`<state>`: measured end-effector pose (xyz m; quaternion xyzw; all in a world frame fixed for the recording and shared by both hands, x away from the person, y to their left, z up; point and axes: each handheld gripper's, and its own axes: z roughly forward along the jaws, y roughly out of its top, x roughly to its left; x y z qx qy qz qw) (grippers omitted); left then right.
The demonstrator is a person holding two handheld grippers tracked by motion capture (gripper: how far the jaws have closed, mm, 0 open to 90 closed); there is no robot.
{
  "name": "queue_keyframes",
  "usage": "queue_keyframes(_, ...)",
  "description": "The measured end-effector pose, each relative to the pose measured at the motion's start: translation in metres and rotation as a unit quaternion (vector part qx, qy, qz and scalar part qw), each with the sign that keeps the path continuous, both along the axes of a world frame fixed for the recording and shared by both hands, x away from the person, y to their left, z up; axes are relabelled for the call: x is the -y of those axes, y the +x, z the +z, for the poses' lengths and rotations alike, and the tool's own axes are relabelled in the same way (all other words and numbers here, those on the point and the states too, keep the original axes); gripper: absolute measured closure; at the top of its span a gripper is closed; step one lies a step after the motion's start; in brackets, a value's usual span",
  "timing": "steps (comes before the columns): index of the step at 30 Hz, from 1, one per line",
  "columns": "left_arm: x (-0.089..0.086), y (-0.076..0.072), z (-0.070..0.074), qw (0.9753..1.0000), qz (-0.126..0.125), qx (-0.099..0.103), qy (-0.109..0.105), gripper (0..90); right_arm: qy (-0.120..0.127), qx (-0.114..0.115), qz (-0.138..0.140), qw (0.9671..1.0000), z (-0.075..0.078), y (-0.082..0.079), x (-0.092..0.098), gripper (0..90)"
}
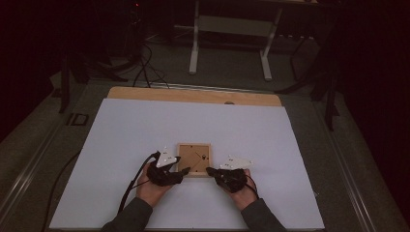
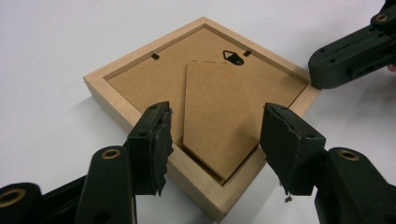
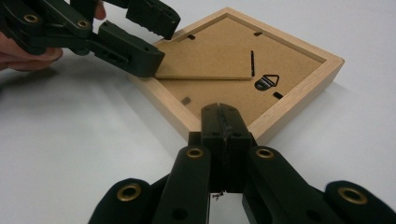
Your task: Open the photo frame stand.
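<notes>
While it lies face down near the front middle of the white desk [image 1: 145,125], the small wooden picture frame [image 2: 116,100] shows its brown fibreboard backing, a folded-flat easel stand [image 2: 217,121], a metal hanging loop [image 2: 232,56] and small dark retaining tabs along the inner edge. It looks light and stiff, with a smooth wood rim that could slide on the desk under a sideways push; whether glass sits beneath cannot be told, so it should be treated as fragile. The rim's corners offer the firmest hold, while the thin stand would flex if pinched hard.

At the frame's near-left corner, the left gripper [image 2: 215,135] has its jaws spread wide, one to each side of the stand's pointed end, clamping nothing. At the near-right corner, the right gripper [image 3: 223,122] has its jaws pressed together with nothing between them, the tips against or just above the rim, likely steadying it.
</notes>
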<state>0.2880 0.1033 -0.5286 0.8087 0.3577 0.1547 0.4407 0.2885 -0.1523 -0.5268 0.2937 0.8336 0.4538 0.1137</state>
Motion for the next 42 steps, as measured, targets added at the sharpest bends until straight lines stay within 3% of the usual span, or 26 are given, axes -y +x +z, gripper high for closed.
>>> queue_keyframes(14, 0.013, 0.008, 0.000, 0.9998, 0.007, -0.011, 0.017, 48.1, 0.007, -0.005, 0.003, 1.0000, -0.001, 0.001, 0.001, 89.7)
queue_keyframes(18, 0.018, 0.005, 0.000, 0.9993, 0.015, -0.001, 0.034, 48.3, 0.006, -0.004, 0.003, 1.0000, -0.001, 0.001, 0.001, 89.7)
queue_keyframes(34, 0.020, 0.006, 0.006, 0.9991, 0.017, -0.006, 0.038, 51.9, 0.007, -0.009, 0.004, 0.9999, 0.000, 0.002, 0.002, 89.8)
queue_keyframes(42, 0.021, 0.008, 0.014, 0.9992, 0.015, 0.005, 0.038, 51.9, 0.007, -0.014, 0.004, 0.9999, 0.000, 0.003, 0.002, 89.9)
